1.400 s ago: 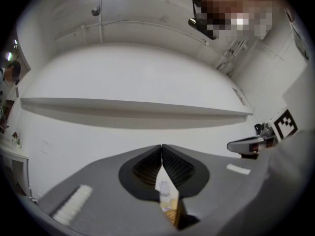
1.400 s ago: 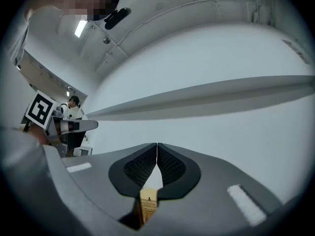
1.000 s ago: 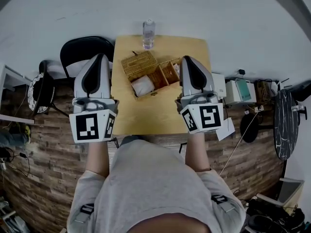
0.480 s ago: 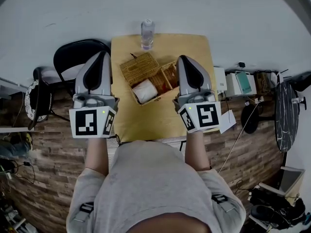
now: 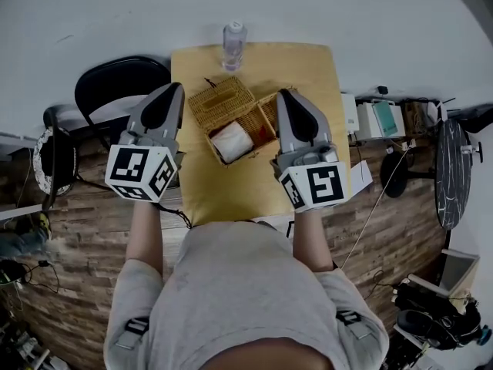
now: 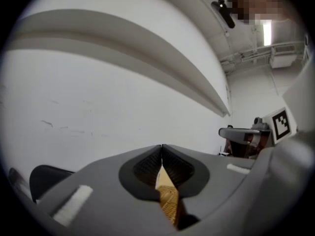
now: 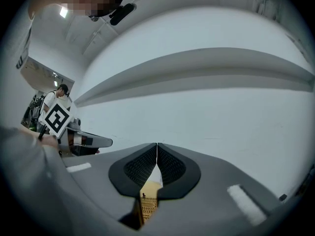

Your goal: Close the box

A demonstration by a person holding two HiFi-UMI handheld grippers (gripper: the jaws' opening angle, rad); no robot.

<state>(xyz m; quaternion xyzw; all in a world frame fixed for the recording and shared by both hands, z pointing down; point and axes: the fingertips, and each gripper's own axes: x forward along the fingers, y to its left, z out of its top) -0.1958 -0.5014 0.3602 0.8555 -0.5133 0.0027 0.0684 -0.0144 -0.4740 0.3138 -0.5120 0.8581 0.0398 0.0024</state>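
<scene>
While the lid stands open, items are listed left to right as seen in the head view.

1. Black chair [image 5: 115, 83]: beside the left edge of the table, partly under the left gripper.
2. Left gripper [image 5: 176, 91]: held over the table's left edge and tipped toward the box. Its own view shows the jaws pressed together with nothing between them [image 6: 161, 149]; woven wicker shows beneath them. Whether it touches the box cannot be told.
3. Wooden table [image 5: 231, 191]: light top, bare on the near side.
4. Wicker box [image 5: 266, 118]: at the table's middle, between the two grippers, set at an angle. Its woven lid [image 5: 223, 99] is turned back at the far left. A white bundle [image 5: 231, 139] lies in the near-left compartment.
5. Clear bottle [image 5: 233, 43]: upright at the far edge of the table, apart from the box.
6. Right gripper [image 5: 285, 95]: over the box's right end. Its jaws meet at the tips and are empty [image 7: 156, 146]; wicker shows below them.
</scene>
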